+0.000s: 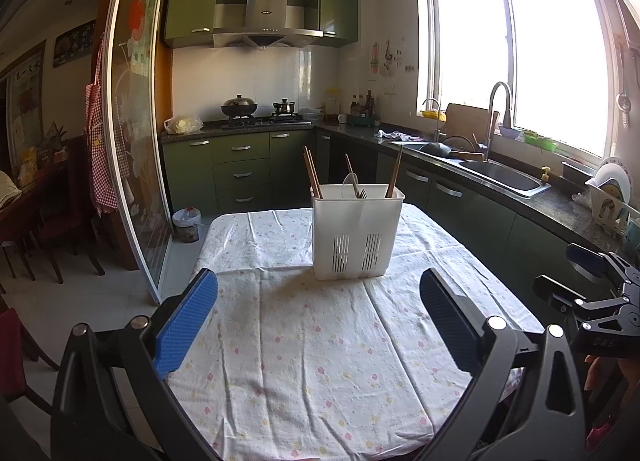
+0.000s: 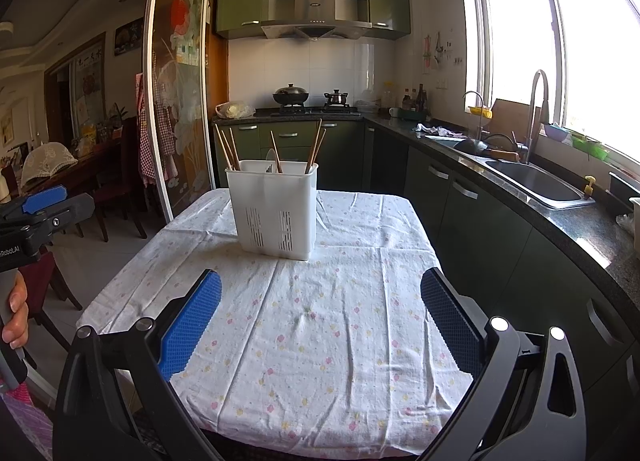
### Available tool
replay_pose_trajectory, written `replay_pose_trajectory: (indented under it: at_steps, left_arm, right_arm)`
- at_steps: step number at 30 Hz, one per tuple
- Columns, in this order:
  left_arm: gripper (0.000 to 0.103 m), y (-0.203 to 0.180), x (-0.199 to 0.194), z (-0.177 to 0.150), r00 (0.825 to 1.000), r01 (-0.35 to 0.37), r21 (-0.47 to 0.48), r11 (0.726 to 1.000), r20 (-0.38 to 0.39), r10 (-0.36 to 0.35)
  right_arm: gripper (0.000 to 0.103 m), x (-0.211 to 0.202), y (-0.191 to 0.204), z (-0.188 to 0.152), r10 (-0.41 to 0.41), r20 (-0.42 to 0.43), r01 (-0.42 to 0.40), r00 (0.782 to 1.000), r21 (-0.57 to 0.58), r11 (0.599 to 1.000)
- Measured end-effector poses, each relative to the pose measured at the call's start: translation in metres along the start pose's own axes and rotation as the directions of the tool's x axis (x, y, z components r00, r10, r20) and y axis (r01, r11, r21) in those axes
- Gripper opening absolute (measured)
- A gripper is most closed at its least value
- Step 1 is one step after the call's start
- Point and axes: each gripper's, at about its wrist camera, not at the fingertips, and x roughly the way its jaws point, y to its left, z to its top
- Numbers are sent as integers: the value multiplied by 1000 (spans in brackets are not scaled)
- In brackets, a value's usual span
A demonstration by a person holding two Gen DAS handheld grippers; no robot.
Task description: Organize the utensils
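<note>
- The left gripper (image 1: 318,325) stands wide, empty, above the near part of the table; the right gripper (image 2: 320,325) is just as wide and holds nothing.
- The white utensil holder (image 1: 357,231) stands upright on the flowered tablecloth (image 1: 304,361), toward the far side of the table, well apart from both claws.
- Wooden chopsticks (image 1: 312,173) lean in its left compartment; a fork (image 1: 362,194) and what looks like a pale spoon sit in the middle; more wooden sticks (image 1: 395,171) lean at the right.
- No loose utensil shows on the cloth in either view, so I judge the sorting either done or about to start from the holder itself.
- If any piece needs moving, the next move calls for reaching far over the cloth and closing on a single thin stick near its top without tipping the holder.
- The other claw could steady the holder's wall.
</note>
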Motion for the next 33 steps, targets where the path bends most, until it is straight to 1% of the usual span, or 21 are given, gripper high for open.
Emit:
replay_pose_trajectory:
  at_steps: [3, 7, 8, 10, 11, 13, 16, 21, 27, 29, 33]
  left_arm:
    - [96, 1, 0, 0, 1000, 3, 1, 1000, 3, -3]
    - [96, 1, -1, 0, 998, 57, -9, 998, -4, -57]
    - [96, 1, -1, -1, 998, 55, -9, 998, 1, -55]
    - [96, 0, -5, -2, 1000, 17, -5, 1000, 19, -17]
    - [96, 0, -6, -2, 1000, 14, -3, 1000, 28, -13]
    - [96, 1, -6, -1, 999, 34, -3, 999, 21, -34]
    - [96, 2, -7, -1, 999, 39, -2, 999, 32, -39]
    - [96, 4, -6, -1, 999, 29, -7, 1000, 24, -28]
    - [96, 5, -6, -1, 999, 13, -2, 1000, 33, -13]
    - [96, 6, -6, -1, 999, 25, -3, 1000, 34, -25]
    - [96, 7, -5, -1, 999, 26, -8, 1000, 24, -26]
  right_arm:
    - [98, 0, 0, 0, -2, -1, 2, 1000, 0, 1000]
    - [98, 1, 0, -1, -2, -2, 2, 1000, -1, 1000]
    - [98, 1, 0, -1, -2, -2, 2, 1000, -2, 1000]
    - [98, 2, -1, -2, -1, -4, 1, 1000, -1, 1000]
    - [98, 2, -1, -2, -2, -4, 2, 1000, -1, 1000]
    - [98, 2, -1, -2, 0, -3, 0, 1000, 0, 1000]
    - [98, 3, -1, -3, -3, -5, 3, 1000, -1, 1000]
    - [98, 3, -2, -3, -2, -4, 2, 1000, -1, 1000]
    - [98, 2, -2, -2, -1, -5, 1, 1000, 0, 1000]
    - [98, 3, -2, -3, -2, -4, 2, 1000, -1, 1000]
    - [98, 2, -2, -2, -1, -5, 1, 1000, 0, 1000]
